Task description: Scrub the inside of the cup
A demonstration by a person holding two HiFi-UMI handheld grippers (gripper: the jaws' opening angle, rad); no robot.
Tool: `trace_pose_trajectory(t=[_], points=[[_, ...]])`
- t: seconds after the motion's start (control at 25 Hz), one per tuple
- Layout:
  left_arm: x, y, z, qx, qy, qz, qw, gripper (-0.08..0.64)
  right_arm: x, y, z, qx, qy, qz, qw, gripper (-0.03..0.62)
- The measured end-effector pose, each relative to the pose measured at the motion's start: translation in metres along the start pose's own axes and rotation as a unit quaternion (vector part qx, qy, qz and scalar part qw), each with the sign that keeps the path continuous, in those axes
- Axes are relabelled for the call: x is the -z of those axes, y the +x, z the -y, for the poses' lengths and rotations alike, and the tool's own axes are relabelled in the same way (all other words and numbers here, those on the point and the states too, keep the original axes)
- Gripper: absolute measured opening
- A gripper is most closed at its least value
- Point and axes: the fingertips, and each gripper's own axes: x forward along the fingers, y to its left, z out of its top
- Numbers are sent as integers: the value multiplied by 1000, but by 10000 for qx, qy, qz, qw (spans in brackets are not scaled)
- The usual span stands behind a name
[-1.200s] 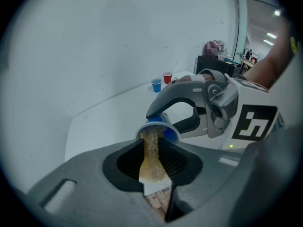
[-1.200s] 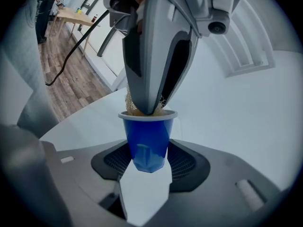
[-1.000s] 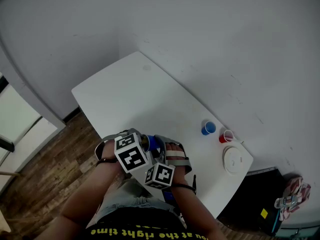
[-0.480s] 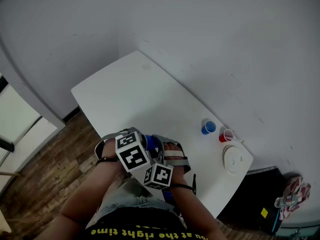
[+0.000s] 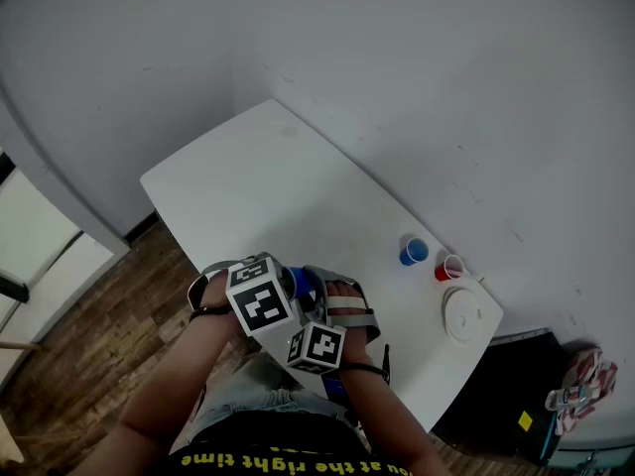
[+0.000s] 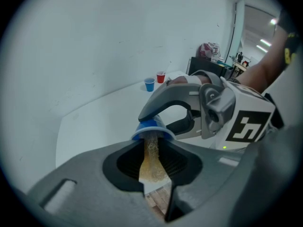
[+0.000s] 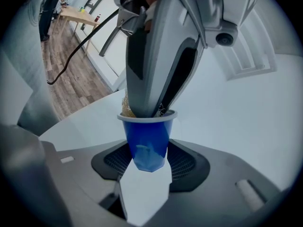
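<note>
In the right gripper view a blue plastic cup stands upright between the jaws of my right gripper, which is shut on its lower wall. From above, my left gripper reaches into the cup's mouth. It is shut on a yellowish scrub sponge, whose tip goes in past the blue rim. A bit of sponge shows at the cup's left edge. In the head view both grippers meet at the table's near edge, around the blue cup. The cup's inside is hidden.
A small blue cup, a red cup and a round white lid or plate sit at the right end of the white table. Wooden floor lies to the left and a grey wall behind.
</note>
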Motion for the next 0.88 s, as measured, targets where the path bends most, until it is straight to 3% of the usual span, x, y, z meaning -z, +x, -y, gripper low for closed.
trace_pose_trajectory(t=[0.2, 0.44, 0.88], points=[[-1, -3, -4, 47, -234, 201, 9995, 98, -4, -2, 0, 12, 51, 64, 10000, 241], [3, 3, -8, -132, -355, 103, 9992, 98, -3, -2, -4, -56, 63, 40, 10000, 241], [2, 4, -1, 280, -215, 244, 9991, 98, -1, -2, -2, -85, 196, 149, 9997, 241]])
